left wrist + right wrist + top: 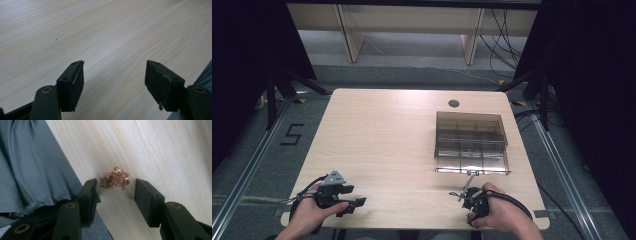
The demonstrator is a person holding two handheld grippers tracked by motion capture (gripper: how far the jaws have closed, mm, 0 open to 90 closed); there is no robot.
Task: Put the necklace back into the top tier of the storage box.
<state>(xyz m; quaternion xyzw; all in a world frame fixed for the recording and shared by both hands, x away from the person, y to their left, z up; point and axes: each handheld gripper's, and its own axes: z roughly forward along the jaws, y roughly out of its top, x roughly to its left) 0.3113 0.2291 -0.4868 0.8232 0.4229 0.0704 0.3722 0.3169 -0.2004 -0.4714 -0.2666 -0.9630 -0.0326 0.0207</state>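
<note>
A small rose-gold chain lies bunched in a heap on the pale wooden table, close to its near edge. My right gripper is open, its two black pads on either side of the heap and just short of it, not touching. In the high view that right gripper sits at the table's front right, in a hand. My left gripper rests at the front left, open, with only bare wood between its fingers.
A smoky clear box with several compartments stands right of the middle, just beyond the right hand. A round cable hole sits at the back. Grey cloth hangs beside the table edge by the chain.
</note>
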